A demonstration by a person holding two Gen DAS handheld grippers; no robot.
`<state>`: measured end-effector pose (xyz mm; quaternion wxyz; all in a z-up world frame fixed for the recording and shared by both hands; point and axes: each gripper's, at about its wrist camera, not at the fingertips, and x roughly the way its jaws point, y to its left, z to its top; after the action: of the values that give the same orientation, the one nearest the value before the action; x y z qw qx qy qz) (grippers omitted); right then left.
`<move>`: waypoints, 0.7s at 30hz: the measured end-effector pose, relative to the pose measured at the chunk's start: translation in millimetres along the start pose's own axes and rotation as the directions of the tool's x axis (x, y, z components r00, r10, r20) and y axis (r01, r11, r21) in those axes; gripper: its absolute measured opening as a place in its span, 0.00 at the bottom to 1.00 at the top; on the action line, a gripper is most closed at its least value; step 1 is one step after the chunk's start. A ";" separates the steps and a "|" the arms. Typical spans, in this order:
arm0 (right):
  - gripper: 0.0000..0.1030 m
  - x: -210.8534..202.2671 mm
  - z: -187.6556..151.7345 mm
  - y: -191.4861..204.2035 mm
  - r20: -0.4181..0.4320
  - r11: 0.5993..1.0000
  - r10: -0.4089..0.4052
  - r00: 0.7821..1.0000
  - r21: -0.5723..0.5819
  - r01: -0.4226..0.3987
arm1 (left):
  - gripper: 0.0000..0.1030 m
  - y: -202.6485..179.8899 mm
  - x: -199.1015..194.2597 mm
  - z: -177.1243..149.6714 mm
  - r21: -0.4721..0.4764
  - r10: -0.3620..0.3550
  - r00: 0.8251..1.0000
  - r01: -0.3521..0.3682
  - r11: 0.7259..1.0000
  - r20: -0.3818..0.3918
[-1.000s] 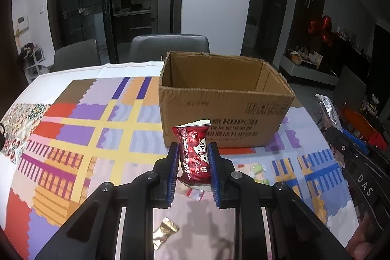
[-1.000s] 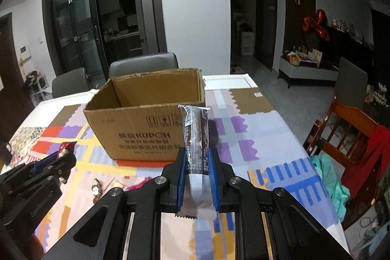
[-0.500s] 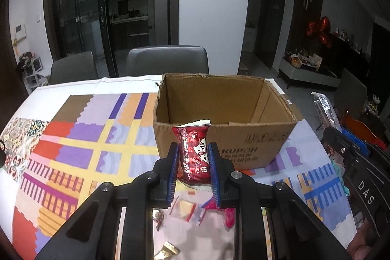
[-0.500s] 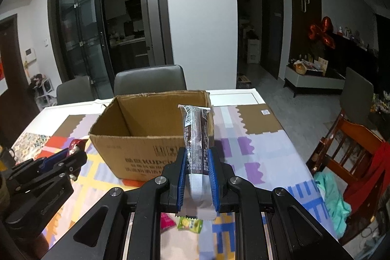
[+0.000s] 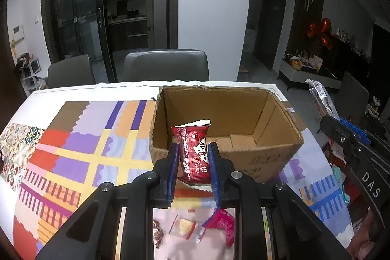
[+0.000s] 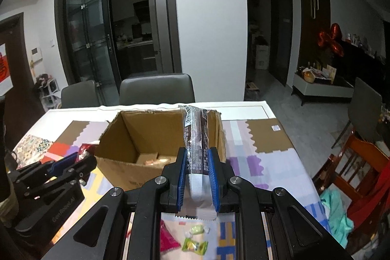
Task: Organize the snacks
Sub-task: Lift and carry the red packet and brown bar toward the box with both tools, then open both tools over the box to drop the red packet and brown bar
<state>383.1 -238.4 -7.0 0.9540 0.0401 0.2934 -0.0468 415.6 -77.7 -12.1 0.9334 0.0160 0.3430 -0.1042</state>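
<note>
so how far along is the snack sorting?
Early. Done: the cardboard box already holds something tan. In hand: left gripper clamps a red packet, right gripper a long dark bar, both near the box. Left: loose candies on the table.

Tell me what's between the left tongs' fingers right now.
A red snack packet, pinched upright between the left tongs, with the cardboard box behind it, in the left wrist view.

A dim room: a white pillar (image 5: 214, 4) at twelve o'clock, dark glass doors (image 5: 80, 11) at eleven, two grey chairs (image 5: 165, 63) behind the table, red balloons (image 5: 320, 32) at two.
</note>
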 end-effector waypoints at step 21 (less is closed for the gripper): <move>0.18 53.5 36.8 2.9 -0.018 0.999 0.042 0.999 -0.025 -0.042 | 0.24 -5.6 48.6 37.8 0.038 0.013 1.000 -0.013 0.999 -0.005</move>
<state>447.9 -242.9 -6.6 0.9526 0.0346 0.3012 -0.0227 474.6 -95.9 -14.3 0.9327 0.0363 0.3433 -0.1047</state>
